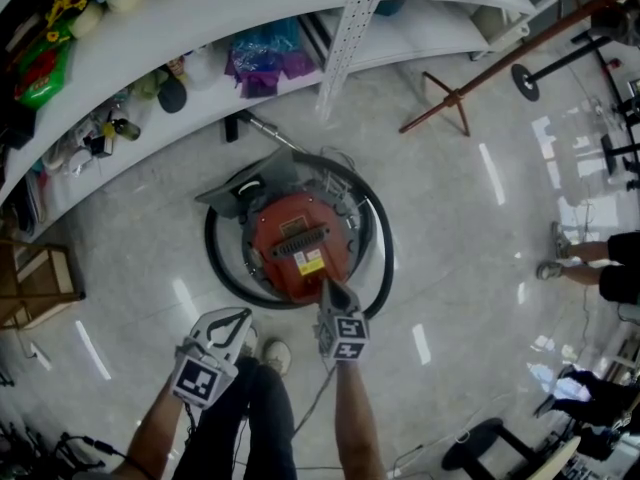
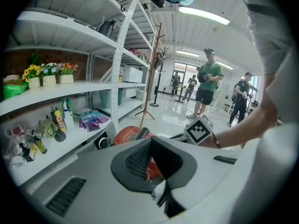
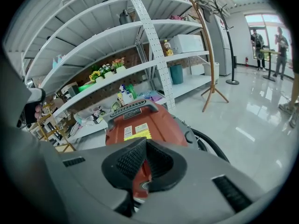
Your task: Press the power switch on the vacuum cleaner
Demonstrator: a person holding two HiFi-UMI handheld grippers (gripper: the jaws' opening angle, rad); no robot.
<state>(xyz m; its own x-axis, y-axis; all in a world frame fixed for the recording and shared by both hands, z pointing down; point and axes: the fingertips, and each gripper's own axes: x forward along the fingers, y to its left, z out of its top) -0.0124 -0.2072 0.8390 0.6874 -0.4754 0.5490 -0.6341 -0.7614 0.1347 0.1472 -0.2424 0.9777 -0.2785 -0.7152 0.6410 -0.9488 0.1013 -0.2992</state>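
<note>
We see the round red plastic canister vacuum cleaner [image 1: 290, 223] standing on the glossy pale grey tiled floor [image 1: 450, 218], just in front of the white metal shelves [image 1: 200, 18], with its ribbed black hose [image 1: 215, 258] coiled in a loop around it. A black ribbed handle [image 3: 133, 107] crosses its domed top. Below the handle are a small white label and a yellow label [image 3: 138, 134], whose print is too small for us to read. The right gripper [image 1: 326, 288], grey with a black-and-white marker cube [image 1: 347, 336] on it, points down at the near edge of the red shell. We cannot tell whether it touches. In the right gripper view its mesh-textured black pads [image 3: 128, 160] meet at the tips with nothing between them. Through the hollow behind them we see red plastic and a small dark round part, which we cannot identify. The left gripper [image 1: 243, 315] hangs beside the person's leg, apart from the vacuum. Its white jaws are likewise closed tip to tip and hold nothing. A slim wooden coat stand [image 1: 460, 96] stands on the floor to the right, near the perforated white shelf upright [image 1: 350, 28].
</note>
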